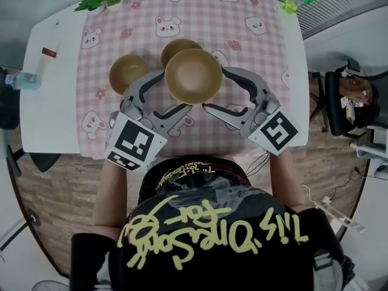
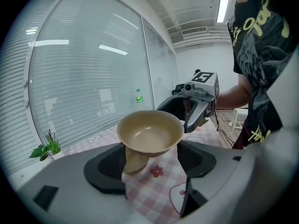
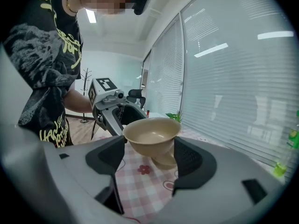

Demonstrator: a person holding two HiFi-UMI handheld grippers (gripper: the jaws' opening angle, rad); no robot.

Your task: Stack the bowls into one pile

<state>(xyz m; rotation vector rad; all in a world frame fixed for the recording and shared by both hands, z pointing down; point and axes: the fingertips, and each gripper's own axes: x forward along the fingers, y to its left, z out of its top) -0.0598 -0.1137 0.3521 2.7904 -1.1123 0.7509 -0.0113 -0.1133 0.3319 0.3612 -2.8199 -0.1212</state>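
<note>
**A:** Nearest the lens is the person's black printed shirt point(image 1: 212, 235), and past it both arms reach over the table edge. What are the grippers doing?

**B:** They share one load. The left gripper point(image 1: 176, 91) and the right gripper point(image 1: 214, 88) each have their jaws spread wide and pressed against the wall of the raised bowl point(image 1: 193, 71). The left one takes its near-left side and the right one its near-right. Each gripper view shows the pads against the bowl's sides, so I read both as clamped on it.

**A:** And where is that bowl?

**B:** It's off the pink checked tablecloth point(image 1: 200, 17), mouth up and level, midway between the two grippers.

**A:** Where should it go?

**B:** Probably onto the far bowl point(image 1: 177, 44). That one sits on the cloth just beyond the jaws and below the load, a little to the person's left, and the raised bowl partly covers it from above. The third bowl point(image 1: 127, 70) stands apart, further to the left.

**A:** Is there any long axis to line up?

**B:** No, the bowls are round. What matters is the offset, which calls for a short carry forward and slightly left, then straight down. The left gripper is on the nearer side, though both have to travel together to keep the bowl level.
</note>
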